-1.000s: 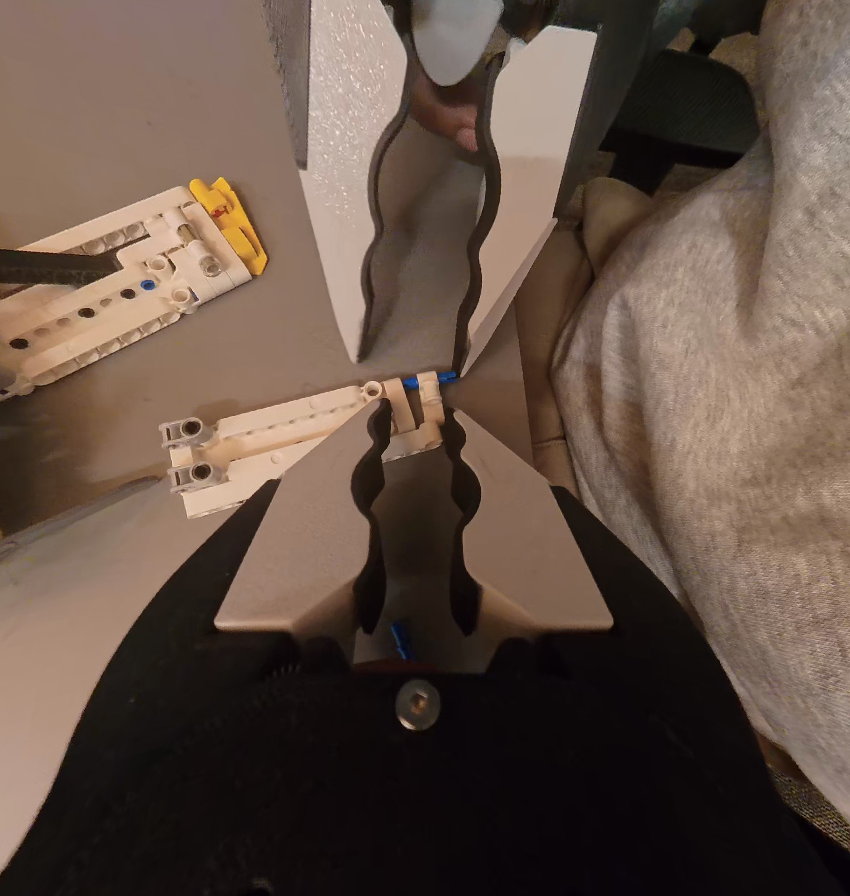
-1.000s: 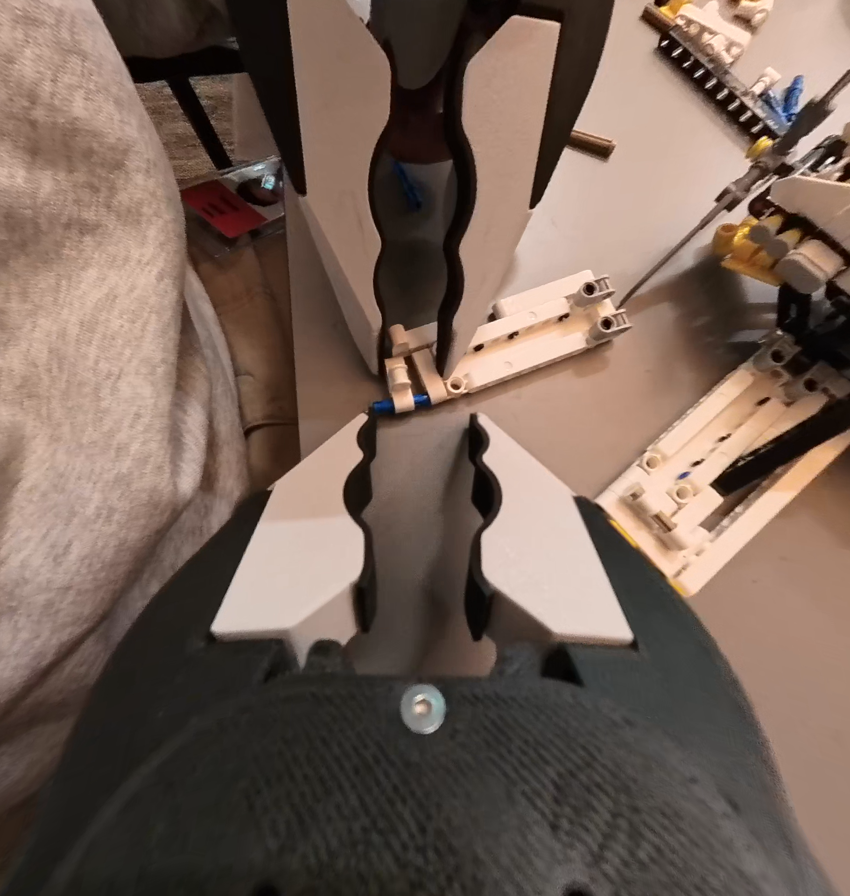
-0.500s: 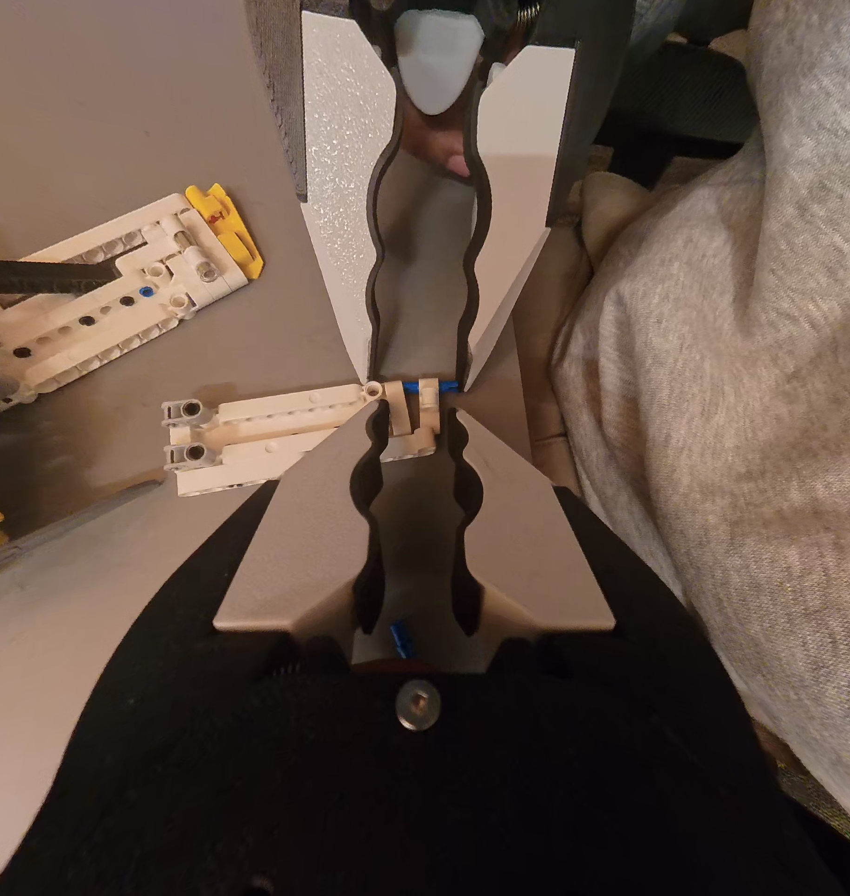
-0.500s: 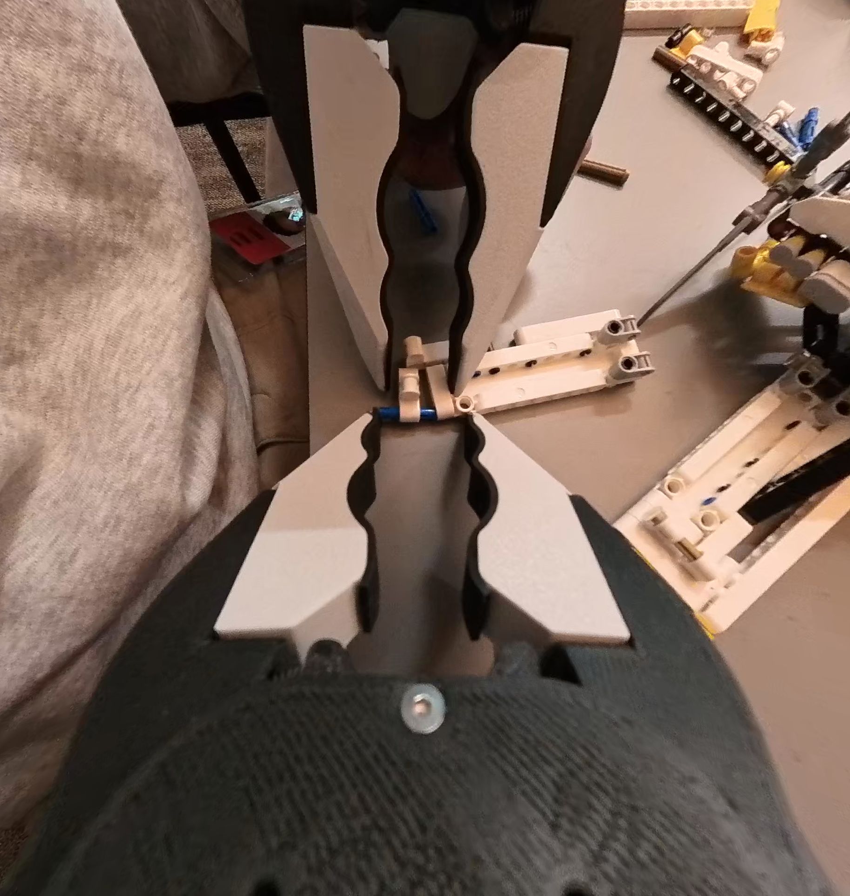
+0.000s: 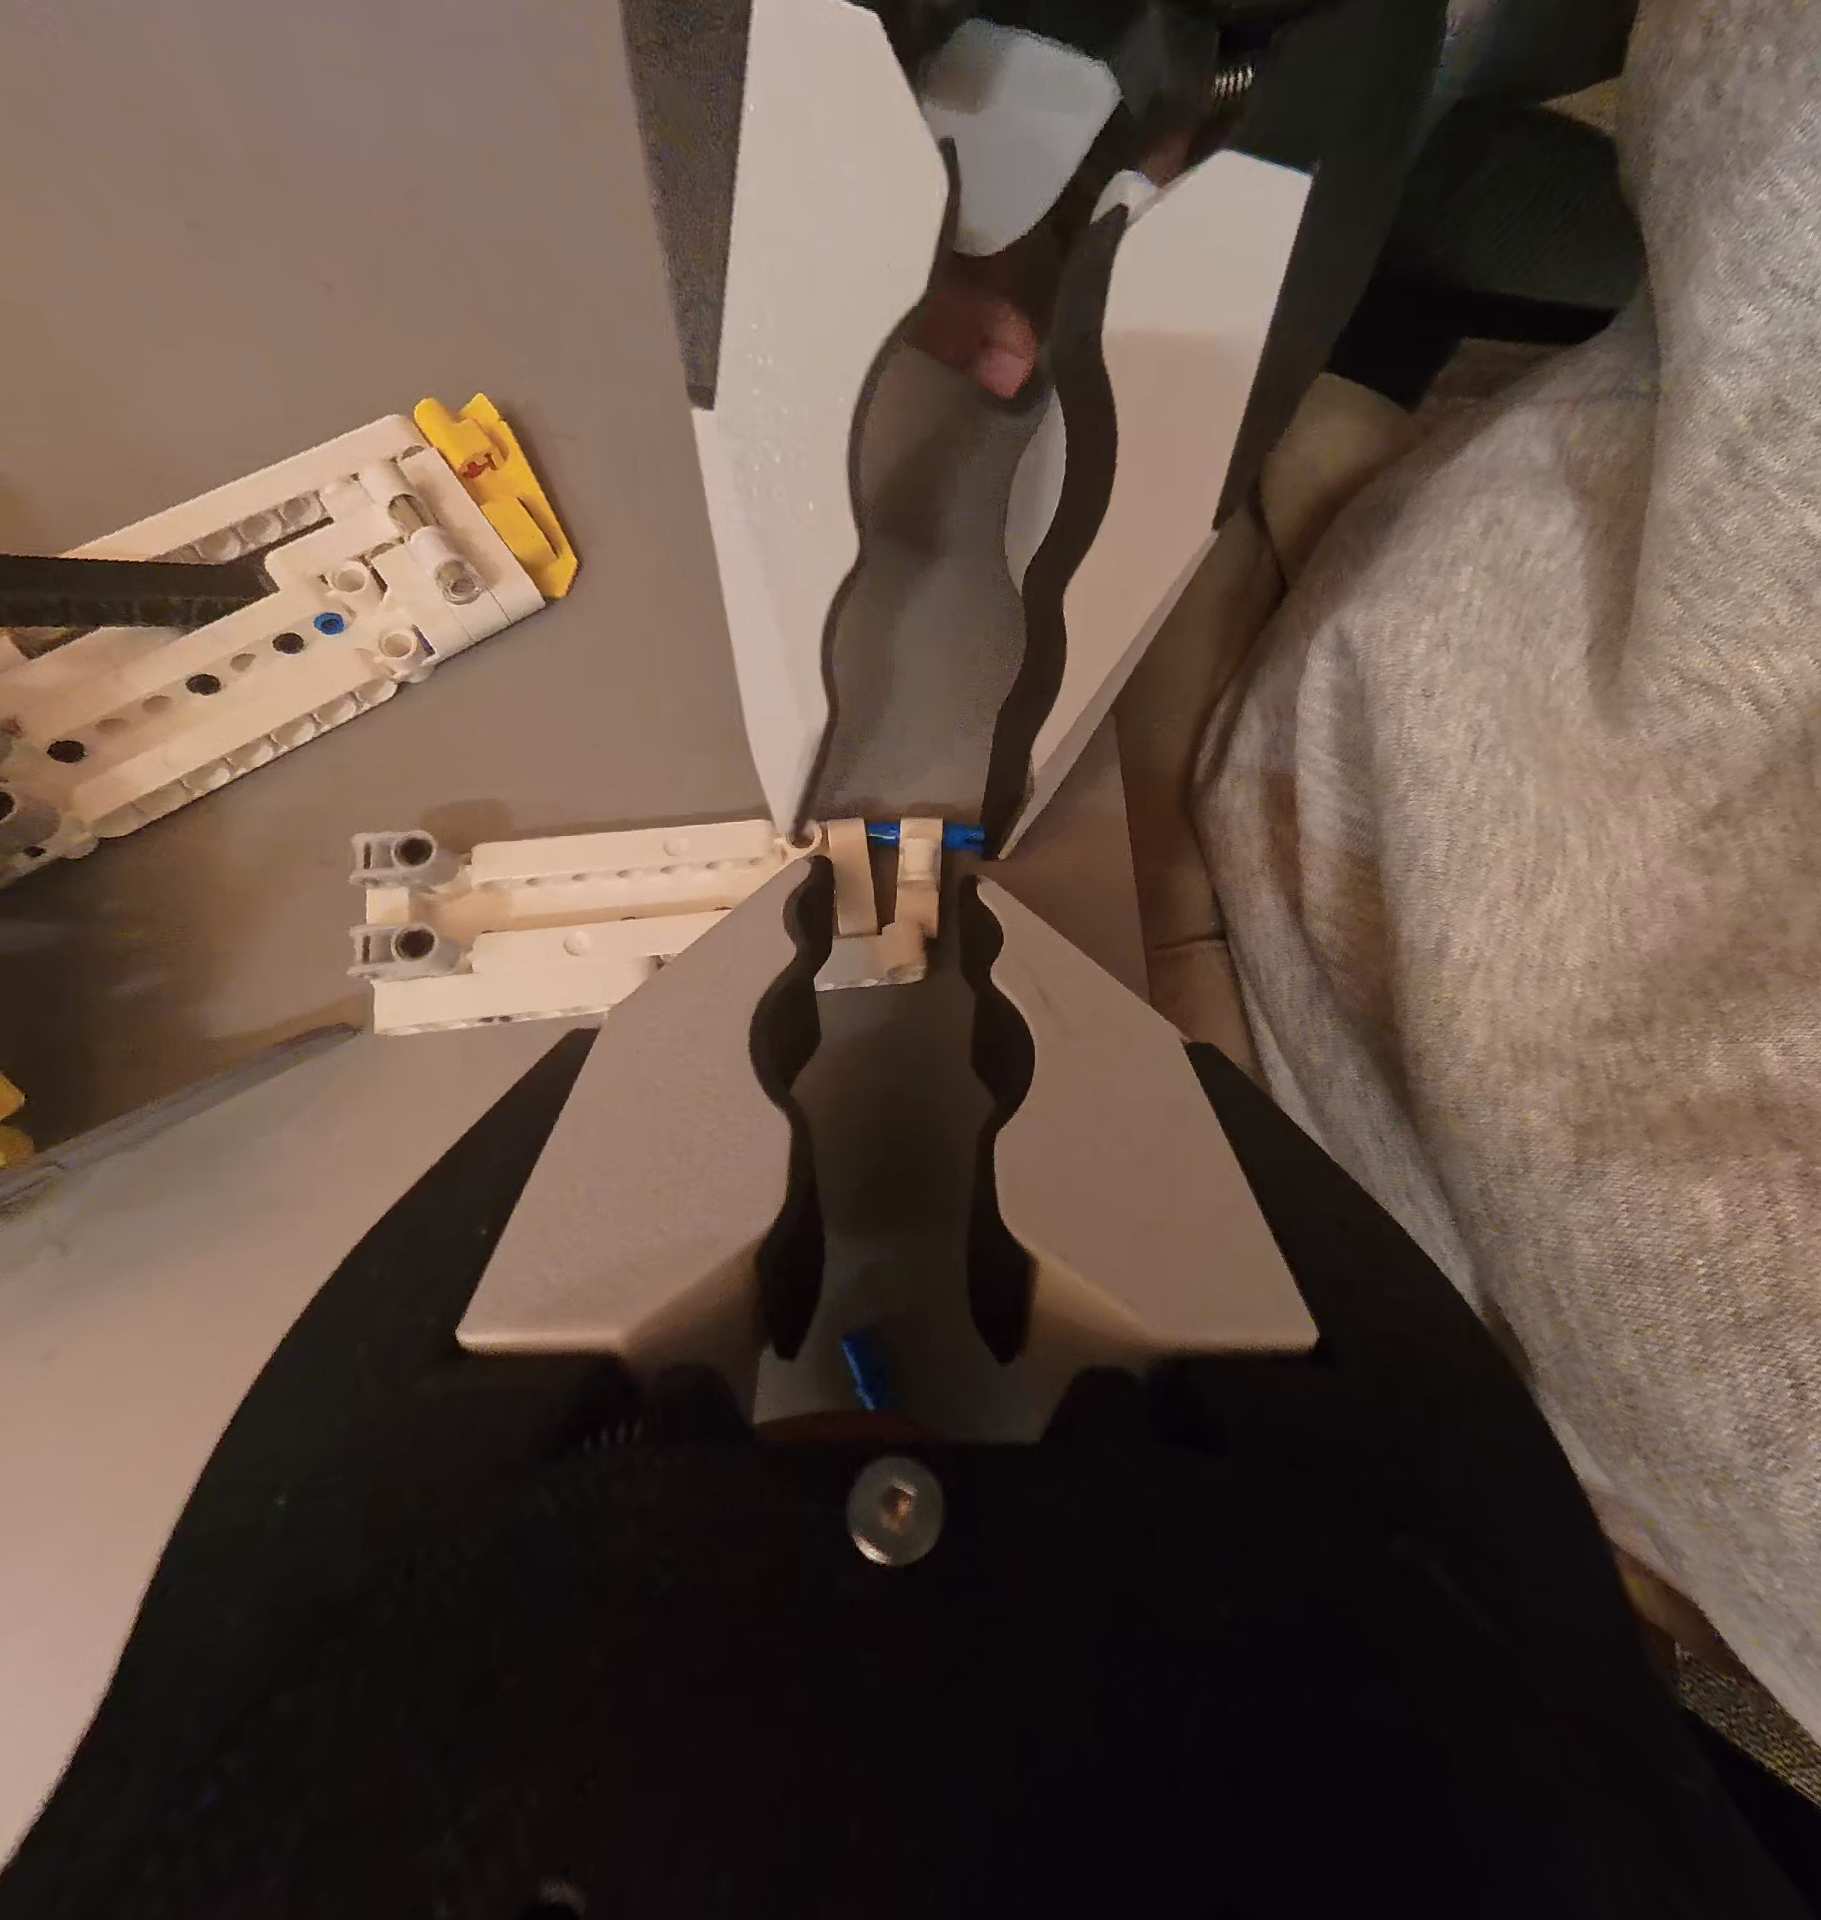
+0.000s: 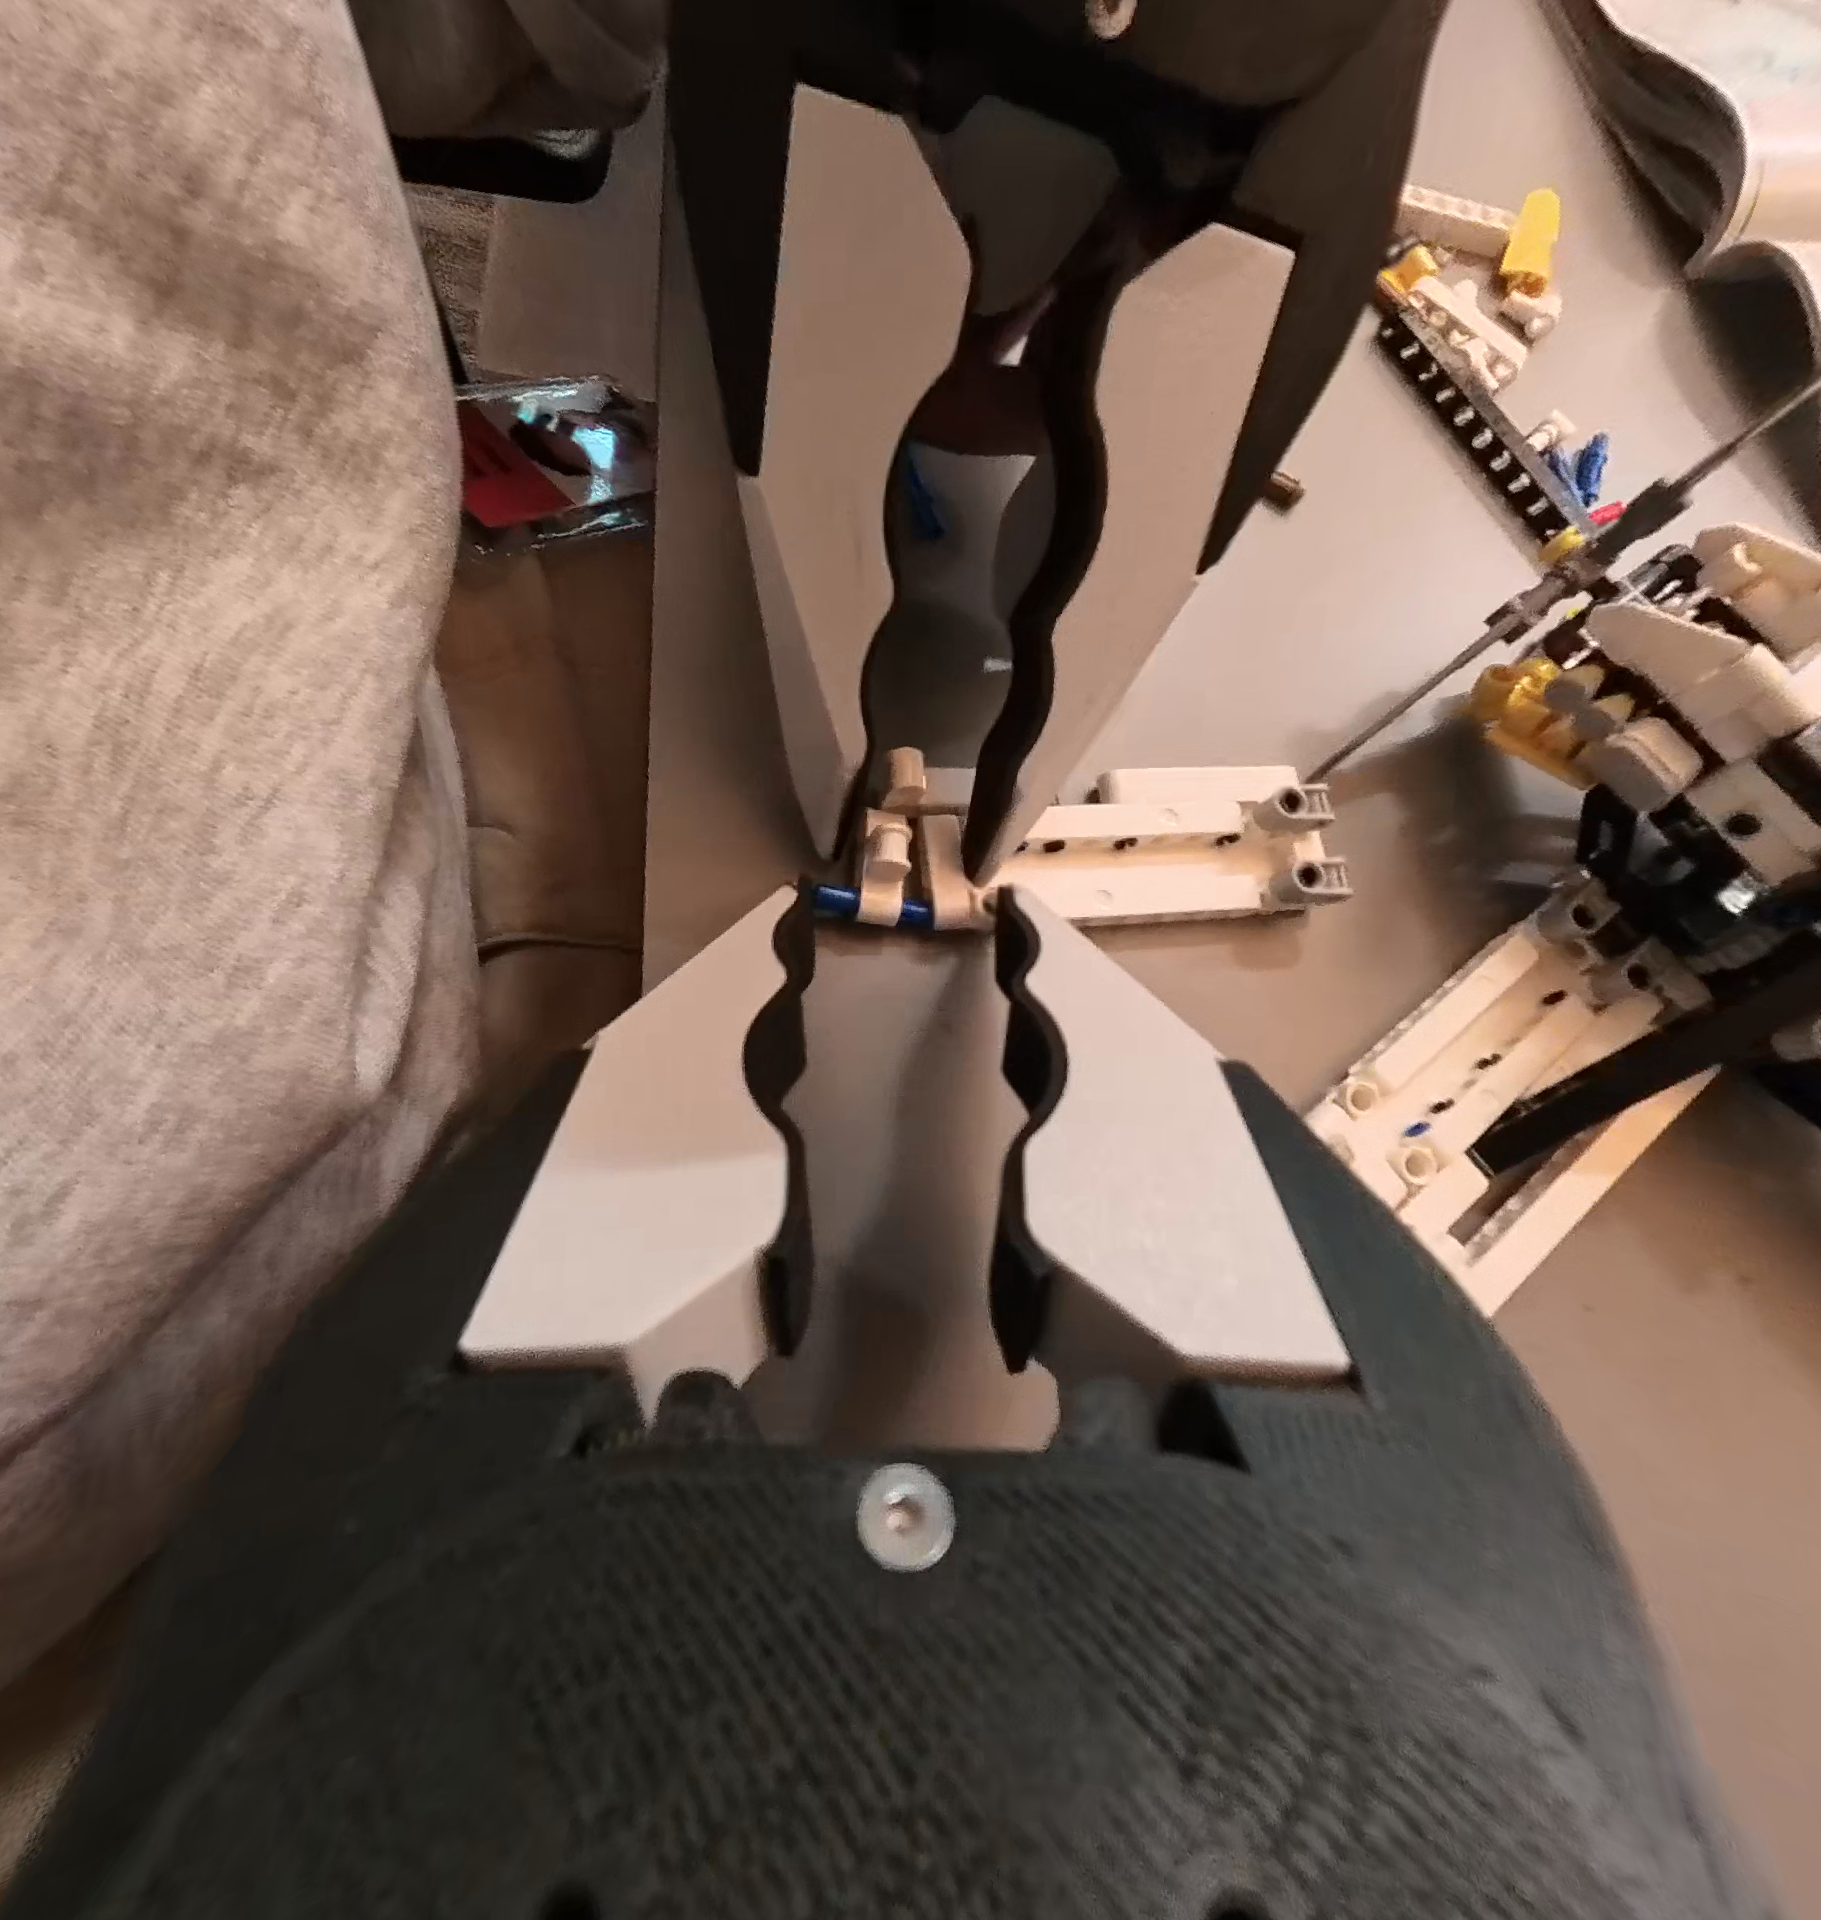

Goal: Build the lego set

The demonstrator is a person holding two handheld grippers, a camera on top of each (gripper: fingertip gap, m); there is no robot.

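Two hand-held grippers meeting tip to tip over a small white lego piece lying at the near edge of a grey desk, close to a person's grey sleeve. Left gripper partly closed around the piece's end, fingers hugging two tan clips, probably to steady it. Right gripper likewise part closed, fingertips bracketing a blue pin threaded through those clips (firm pinch or loose fit, impossible to tell), seemingly to press it home. Farther in from the edge, a larger white panel with a yellow end, waiting beside the half-built model
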